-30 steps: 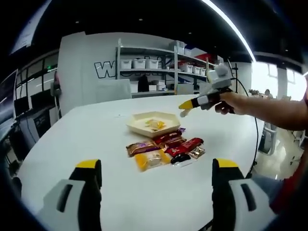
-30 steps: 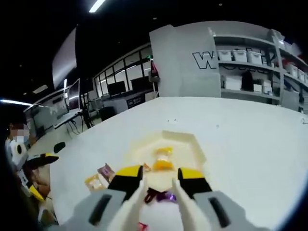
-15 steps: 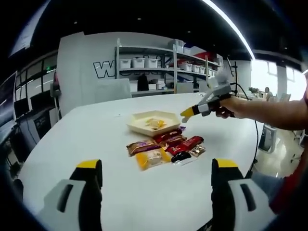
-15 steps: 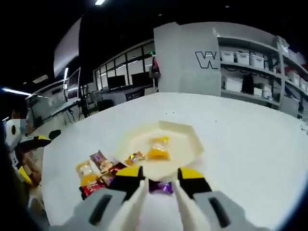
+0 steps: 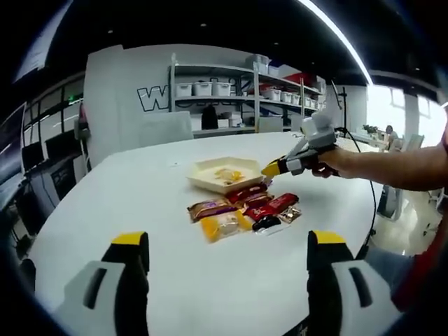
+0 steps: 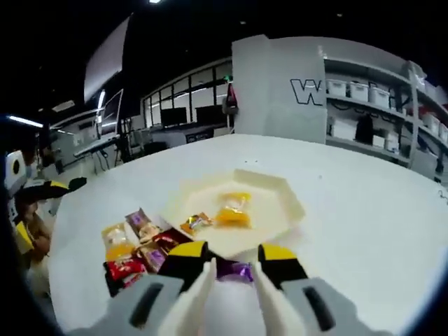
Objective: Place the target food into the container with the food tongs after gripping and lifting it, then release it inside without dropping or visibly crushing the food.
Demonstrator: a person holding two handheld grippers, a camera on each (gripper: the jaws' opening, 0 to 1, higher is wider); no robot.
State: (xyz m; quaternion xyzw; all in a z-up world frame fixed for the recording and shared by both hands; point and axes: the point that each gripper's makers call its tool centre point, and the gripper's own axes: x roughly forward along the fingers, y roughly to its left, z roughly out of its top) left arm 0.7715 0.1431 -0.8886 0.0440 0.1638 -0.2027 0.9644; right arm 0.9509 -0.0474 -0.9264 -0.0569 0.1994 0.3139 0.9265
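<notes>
Hovering low over the white worktop [image 6: 364, 224], the right tool [image 6: 233, 257] has its jaws parted narrowly with a purple-wrapped snack [image 6: 234, 269] between the tips, just before the hexagonal tray [image 6: 280, 203]; contact is unclear. The left tool [image 5: 227, 245] stands wide, well back from the snack pile [image 5: 241, 210].

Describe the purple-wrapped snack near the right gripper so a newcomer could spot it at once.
On the white table, find the cream hexagonal tray. Just outside its near edge, a purple-wrapped snack lies between the tongs of the right gripper. Its shiny purple wrapper sets it apart from the red, brown and yellow packets nearby.
</notes>
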